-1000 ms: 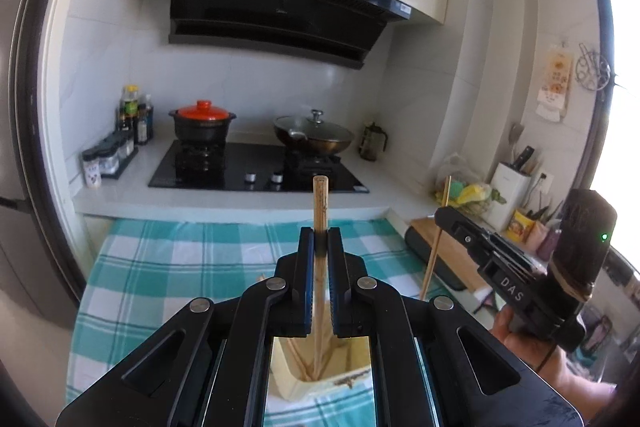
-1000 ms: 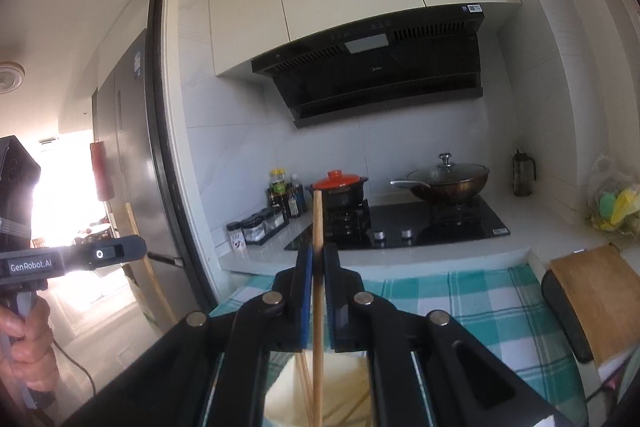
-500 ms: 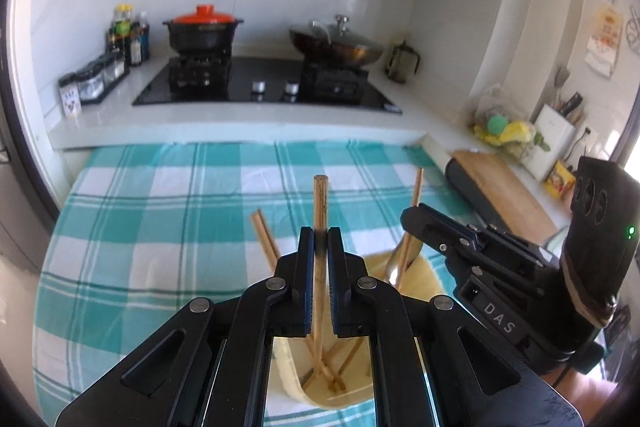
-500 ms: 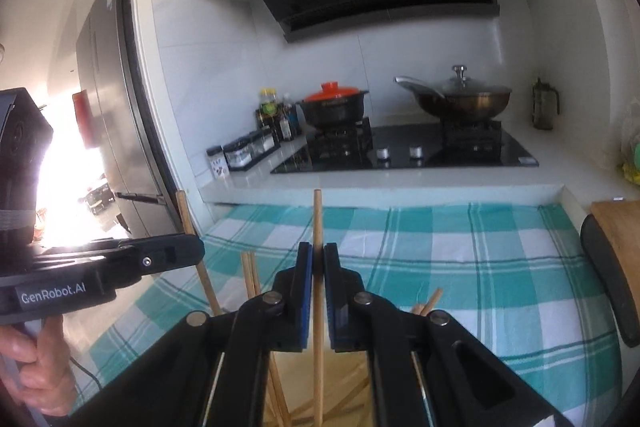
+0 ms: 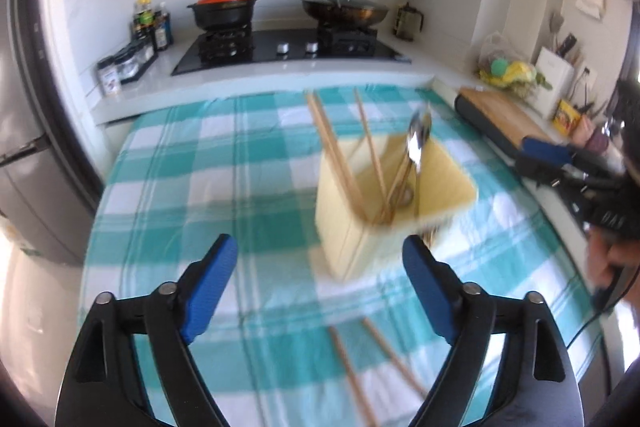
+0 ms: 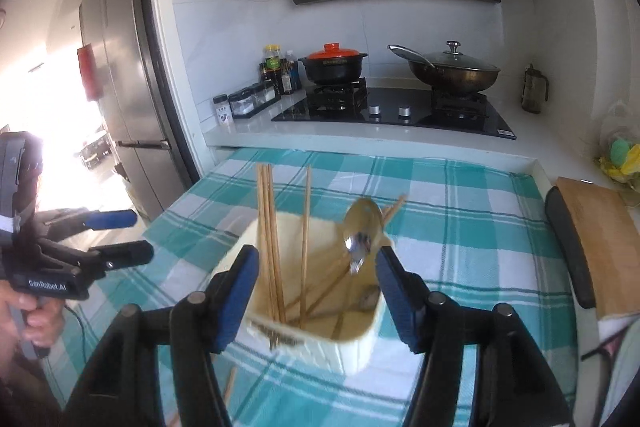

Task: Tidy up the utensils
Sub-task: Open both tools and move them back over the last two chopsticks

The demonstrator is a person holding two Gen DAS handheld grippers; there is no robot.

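A cream square utensil holder (image 5: 352, 243) (image 6: 356, 347) stands on the teal checked tablecloth (image 5: 180, 163). It holds several wooden chopsticks (image 5: 340, 163) (image 6: 270, 239) and a metal spoon (image 5: 418, 143) (image 6: 360, 231). My left gripper (image 5: 320, 287) is open and empty, in front of the holder. My right gripper (image 6: 316, 295) is open and empty, just above the holder's near rim. Two more chopsticks (image 5: 376, 363) lie loose on the cloth below the left gripper. The right gripper also shows at the right edge of the left wrist view (image 5: 548, 155), and the left gripper at the left of the right wrist view (image 6: 112, 235).
A stove (image 6: 396, 111) with a red-lidded pot (image 6: 334, 63) and a wok (image 6: 456, 71) sits on the counter behind. Spice jars (image 6: 248, 99) stand at its left. A wooden cutting board (image 6: 596, 235) lies to the right. A fridge (image 6: 120, 99) stands at the left.
Both grippers have opened and let go of their chopsticks, which now stand in the holder. Both have drawn back and tilted down toward the table.
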